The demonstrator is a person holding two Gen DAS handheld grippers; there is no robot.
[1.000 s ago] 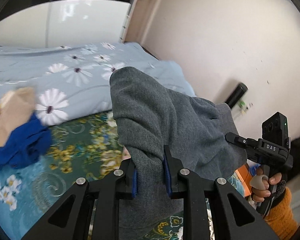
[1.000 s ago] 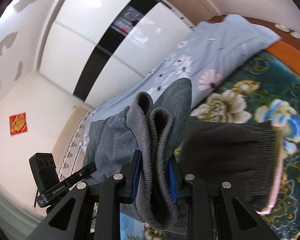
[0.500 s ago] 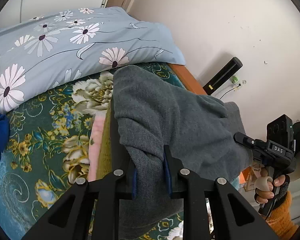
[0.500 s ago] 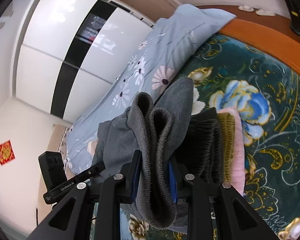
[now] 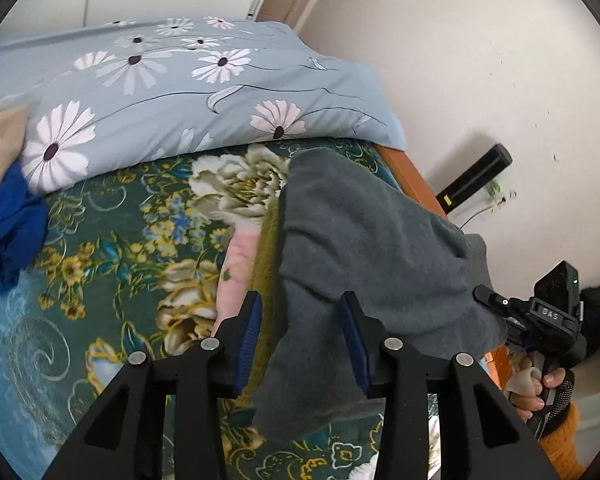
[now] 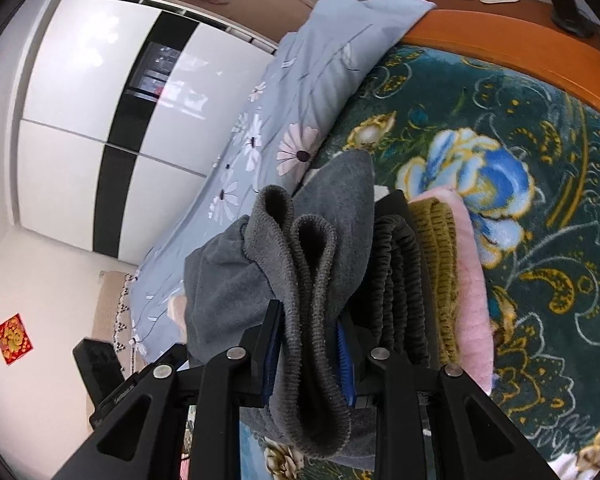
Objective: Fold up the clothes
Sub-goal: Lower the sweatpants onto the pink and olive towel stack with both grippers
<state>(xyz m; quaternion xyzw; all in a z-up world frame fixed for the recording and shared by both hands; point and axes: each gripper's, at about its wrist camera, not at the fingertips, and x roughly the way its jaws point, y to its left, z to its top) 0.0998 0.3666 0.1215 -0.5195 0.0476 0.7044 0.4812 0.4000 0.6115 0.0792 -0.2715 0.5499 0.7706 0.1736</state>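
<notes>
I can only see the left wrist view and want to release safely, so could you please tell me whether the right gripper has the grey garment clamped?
Observer: Yes, the right gripper is shut on the doubled ribbed hem of the grey garment.
Operator: Thank you. Does the stack hold anything besides the olive and pink pieces?
Observer: Yes, a dark ribbed garment lies between the grey garment and the olive knit, with the pink garment beyond that.
Operator: And is any of the hem loose behind the pads?
Observer: Yes, a folded loop of the ribbed hem sags behind the pads, toward the camera.
</notes>
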